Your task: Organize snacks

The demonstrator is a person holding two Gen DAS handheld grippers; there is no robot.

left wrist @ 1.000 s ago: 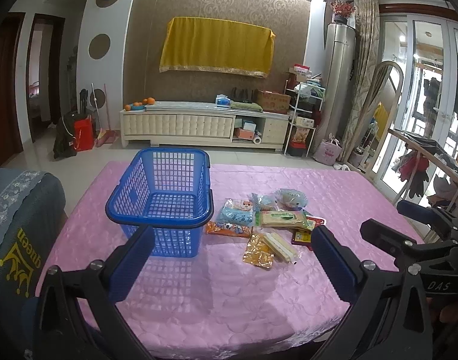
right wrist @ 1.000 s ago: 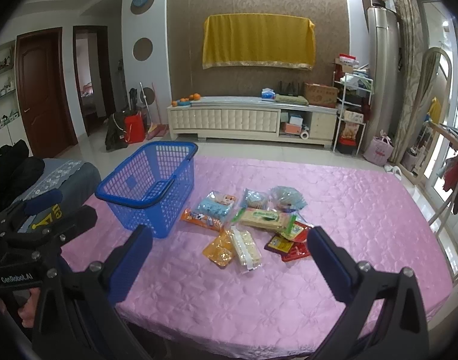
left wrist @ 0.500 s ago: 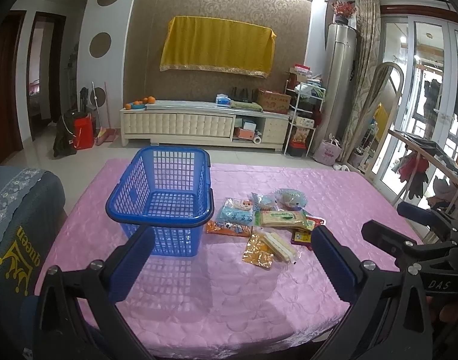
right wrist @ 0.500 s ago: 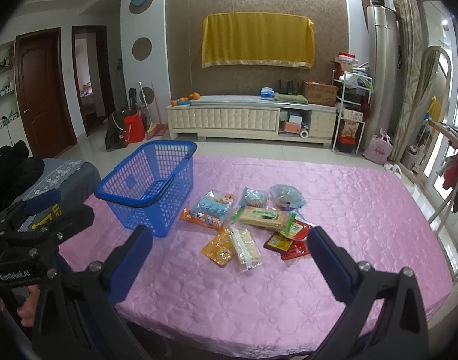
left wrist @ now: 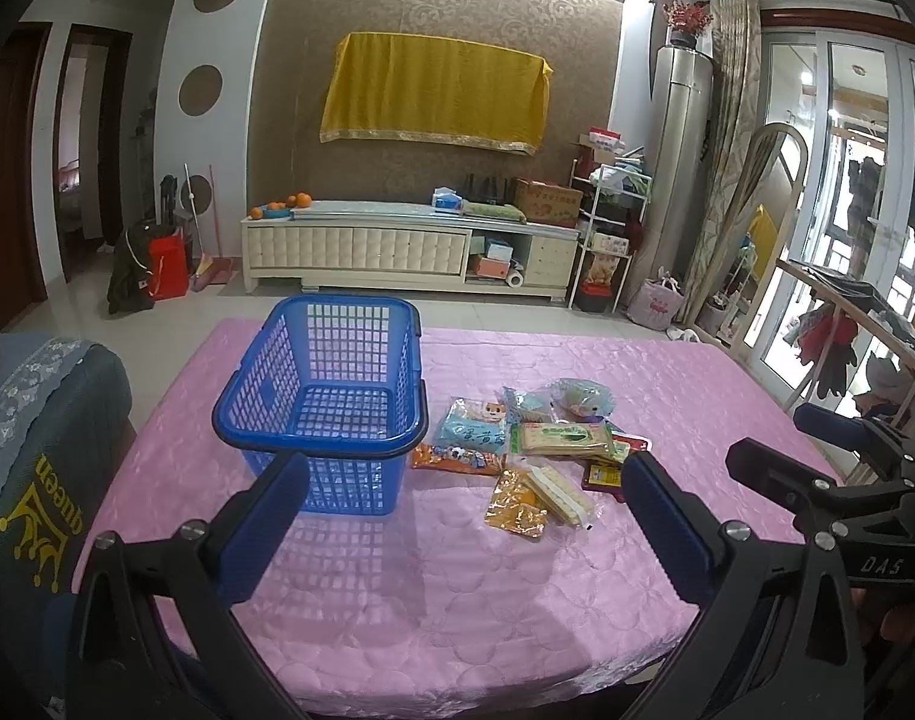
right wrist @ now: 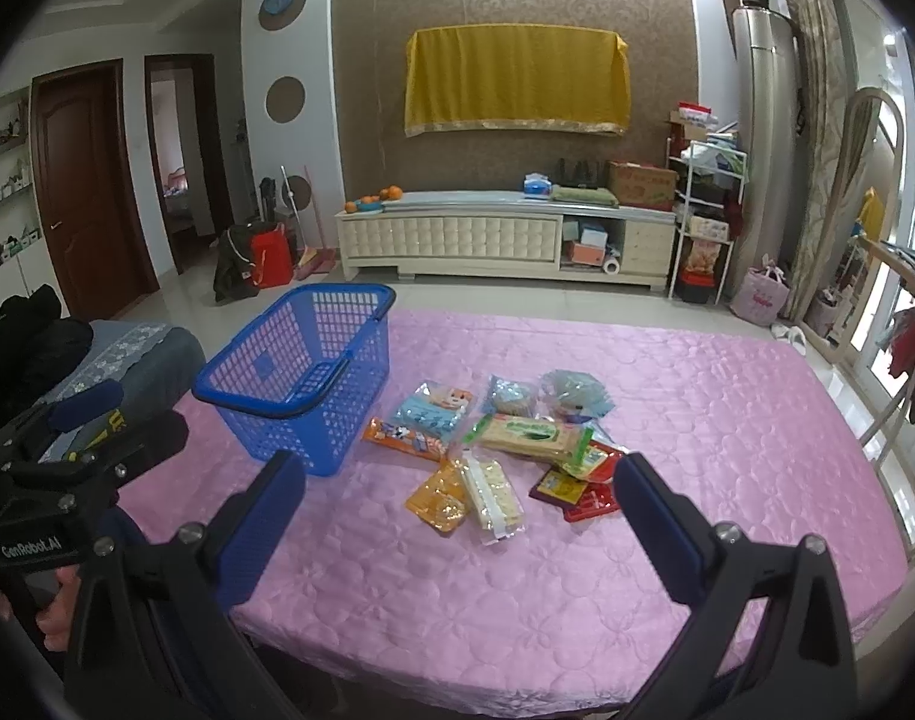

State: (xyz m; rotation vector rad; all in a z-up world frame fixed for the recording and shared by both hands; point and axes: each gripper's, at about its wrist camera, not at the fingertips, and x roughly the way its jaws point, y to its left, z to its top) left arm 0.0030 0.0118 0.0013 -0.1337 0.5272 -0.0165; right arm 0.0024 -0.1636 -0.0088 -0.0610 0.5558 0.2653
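An empty blue plastic basket (left wrist: pixel 325 396) (right wrist: pixel 301 372) stands on the pink tablecloth (left wrist: pixel 397 600) (right wrist: pixel 697 420). To its right lies a pile of snack packets: a light blue packet (left wrist: pixel 474 429) (right wrist: pixel 433 411), a green-and-cream biscuit packet (left wrist: pixel 562 439) (right wrist: pixel 526 435), an orange pouch (left wrist: pixel 514 507) (right wrist: pixel 436 501), a white wafer pack (left wrist: pixel 558 492) (right wrist: pixel 493 495) and red sachets (right wrist: pixel 577 489). My left gripper (left wrist: pixel 457 516) hangs open near the table's front edge, holding nothing. My right gripper (right wrist: pixel 457 516) is also open and empty, in front of the pile.
A grey-blue chair back (left wrist: pixel 31 480) stands at the table's left. The other gripper shows at each view's edge (left wrist: pixel 847 480) (right wrist: pixel 55 468). Beyond the table are a white cabinet (left wrist: pixel 409 252), shelves and a glass door at the right.
Both views have crept slightly forward; the basket and snacks sit where they were. Both grippers stay open.
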